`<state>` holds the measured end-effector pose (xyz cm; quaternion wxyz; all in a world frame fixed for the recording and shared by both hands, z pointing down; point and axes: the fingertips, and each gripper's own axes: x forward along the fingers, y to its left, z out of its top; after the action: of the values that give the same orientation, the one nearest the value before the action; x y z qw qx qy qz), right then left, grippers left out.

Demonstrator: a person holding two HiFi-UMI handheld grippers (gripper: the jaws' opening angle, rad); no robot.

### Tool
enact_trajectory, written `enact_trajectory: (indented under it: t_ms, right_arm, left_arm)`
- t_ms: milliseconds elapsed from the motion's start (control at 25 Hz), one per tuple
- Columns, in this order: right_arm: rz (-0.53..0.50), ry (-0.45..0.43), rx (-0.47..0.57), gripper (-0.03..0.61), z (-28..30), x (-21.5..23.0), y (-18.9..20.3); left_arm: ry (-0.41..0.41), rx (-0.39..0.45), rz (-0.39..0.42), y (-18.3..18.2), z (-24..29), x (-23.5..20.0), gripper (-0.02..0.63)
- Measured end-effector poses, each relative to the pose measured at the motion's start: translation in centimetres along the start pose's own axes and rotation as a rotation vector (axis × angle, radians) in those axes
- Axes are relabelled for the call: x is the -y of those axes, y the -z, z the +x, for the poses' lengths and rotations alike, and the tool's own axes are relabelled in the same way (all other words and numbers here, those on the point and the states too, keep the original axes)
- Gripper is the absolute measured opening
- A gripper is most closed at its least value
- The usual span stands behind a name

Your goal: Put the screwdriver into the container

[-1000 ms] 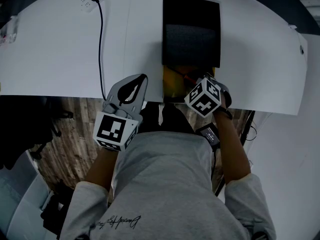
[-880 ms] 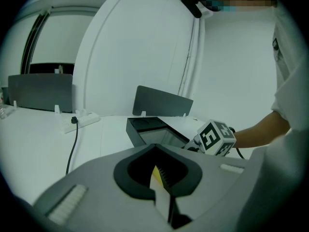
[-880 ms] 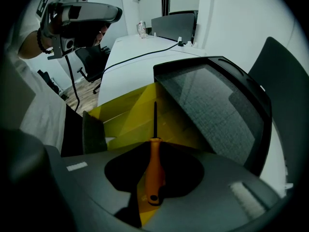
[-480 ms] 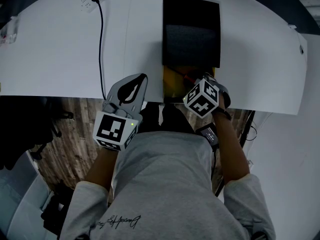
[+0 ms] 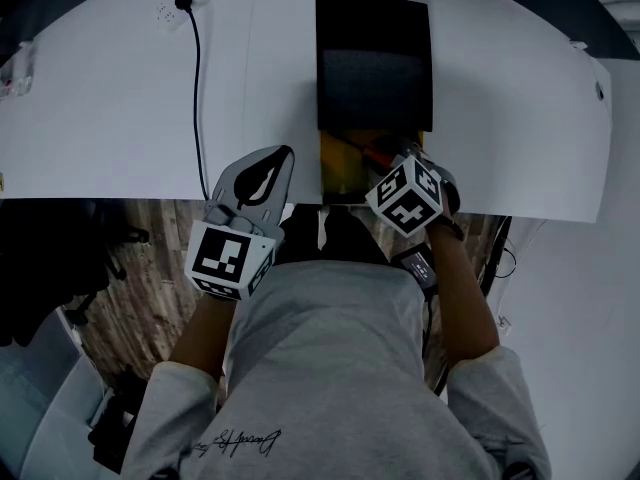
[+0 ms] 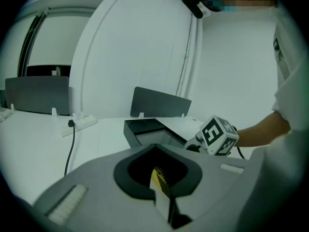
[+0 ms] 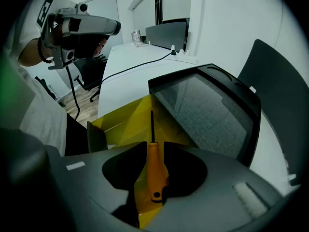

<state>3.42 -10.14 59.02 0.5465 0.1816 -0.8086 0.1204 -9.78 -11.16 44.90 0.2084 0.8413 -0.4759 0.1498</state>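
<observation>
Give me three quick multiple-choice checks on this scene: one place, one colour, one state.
1. Where is the orange-handled, black-shafted screwdriver?
A. In the left gripper
B. Between the right gripper's jaws
C. Inside a drawer
2. What colour is the container compartment below its shaft?
A. Red
B. Blue
C. Yellow
3. How do the left gripper's jaws stand?
A. Together, empty
B. Shut on a cloth
C. Wide apart
Answers: 1 B, its handle stands between those jaws, which have just been opening. 2 C, yellow walls show behind the shaft. 3 A, the tips meet with nothing between them.
</observation>
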Motion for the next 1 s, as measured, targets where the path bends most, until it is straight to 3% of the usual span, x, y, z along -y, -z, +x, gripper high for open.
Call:
enact_trajectory:
  t_ms: [400,760,1000]
  right_arm:
    - [0.072,0.005,0.082,0.115,-2.2,0.2,-0.4]
    - [0.117,0.04,0.187,0.014,-5.9,0.3,-0.3]
    - [0.143,0.006,0.289,0.014,-9.0,-1.2,-1.6]
  left_arm:
    - [0.024,0.002,0.032,-0.9,0.4,1.3,0.001]
    - [0.045,0.012,0.055,-1.7,0.4,3.2,0.001]
    - [0.058,0.018,0.082,-2.3,0.1,4.4,0.0]
